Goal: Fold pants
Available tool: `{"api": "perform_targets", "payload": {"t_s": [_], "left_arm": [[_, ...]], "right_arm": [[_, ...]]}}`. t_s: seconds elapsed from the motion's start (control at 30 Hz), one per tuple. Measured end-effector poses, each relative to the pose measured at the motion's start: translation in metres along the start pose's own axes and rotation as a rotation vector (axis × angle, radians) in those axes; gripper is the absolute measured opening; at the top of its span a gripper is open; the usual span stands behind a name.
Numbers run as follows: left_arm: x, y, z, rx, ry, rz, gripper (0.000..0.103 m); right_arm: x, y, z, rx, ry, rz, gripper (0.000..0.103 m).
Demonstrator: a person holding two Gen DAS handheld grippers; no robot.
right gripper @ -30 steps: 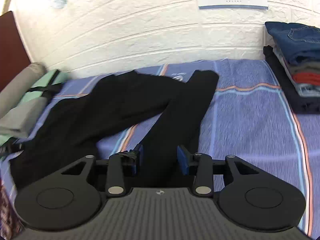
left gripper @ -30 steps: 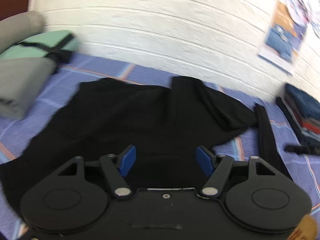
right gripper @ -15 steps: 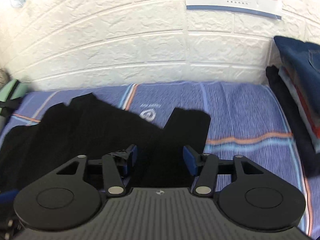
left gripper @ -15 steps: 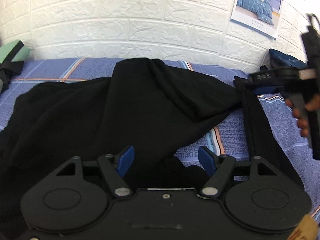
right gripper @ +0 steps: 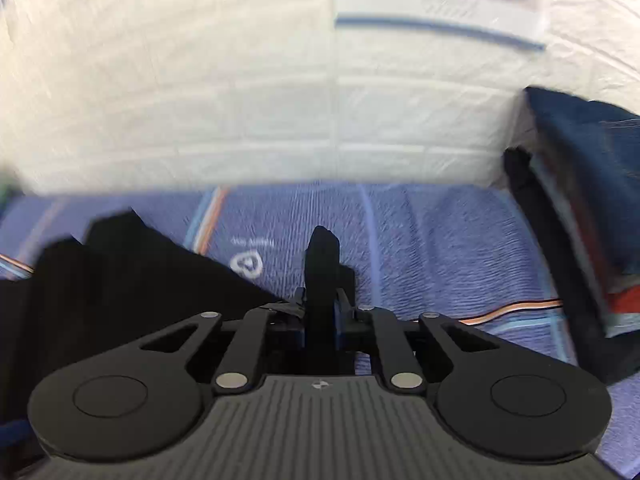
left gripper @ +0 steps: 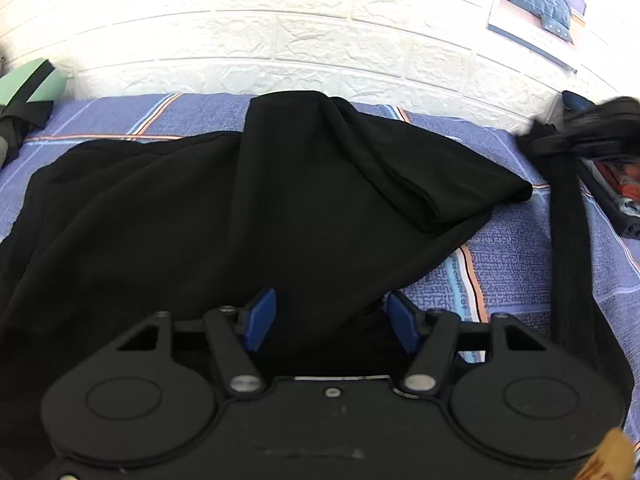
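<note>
Black pants (left gripper: 224, 216) lie crumpled on the blue striped bedsheet (left gripper: 508, 264), one leg folded over the body. My left gripper (left gripper: 328, 320) is open, its blue pads on either side of a fold of the black cloth, low over it. My right gripper (right gripper: 322, 304) is shut on the end of the other pant leg (right gripper: 322, 264), which sticks up between the fingers. That leg runs as a long black strip (left gripper: 568, 248) at the right of the left wrist view. More of the pants (right gripper: 120, 280) lies to the left in the right wrist view.
A white brick wall (left gripper: 280, 40) stands behind the bed, with a poster (left gripper: 540, 0) on it. A stack of folded clothes (right gripper: 592, 200) sits at the right by the wall. A green rolled mat (left gripper: 28, 84) with black straps lies at far left.
My right gripper has closed on the pant leg end and moved forward toward the wall. My left gripper has moved closer to the pants and stays open.
</note>
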State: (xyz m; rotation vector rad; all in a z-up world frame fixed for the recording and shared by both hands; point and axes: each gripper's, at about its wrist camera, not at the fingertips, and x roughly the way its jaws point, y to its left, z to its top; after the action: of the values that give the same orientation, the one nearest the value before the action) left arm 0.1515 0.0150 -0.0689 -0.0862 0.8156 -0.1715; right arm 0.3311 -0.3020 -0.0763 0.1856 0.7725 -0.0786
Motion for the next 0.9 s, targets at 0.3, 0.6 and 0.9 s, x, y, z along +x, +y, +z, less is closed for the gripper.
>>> {"api": "perform_targets", "payload": {"t_s": [0.3, 0.6, 0.9], "left_arm": [[-0.038, -0.001, -0.002, -0.053, -0.012, -0.015, 0.061], [-0.055, -0.013, -0.016, -0.030, 0.002, 0.008, 0.062], [-0.050, -0.025, -0.014, -0.022, 0.012, 0.025, 0.064]], "right_arm": [[-0.163, -0.090, -0.035, 0.154, -0.178, 0.099, 0.019], [-0.269, -0.181, -0.176, 0.413, -0.125, -0.103, 0.020], [-0.295, -0.208, -0.271, 0.610, 0.003, -0.201, 0.057]]}}
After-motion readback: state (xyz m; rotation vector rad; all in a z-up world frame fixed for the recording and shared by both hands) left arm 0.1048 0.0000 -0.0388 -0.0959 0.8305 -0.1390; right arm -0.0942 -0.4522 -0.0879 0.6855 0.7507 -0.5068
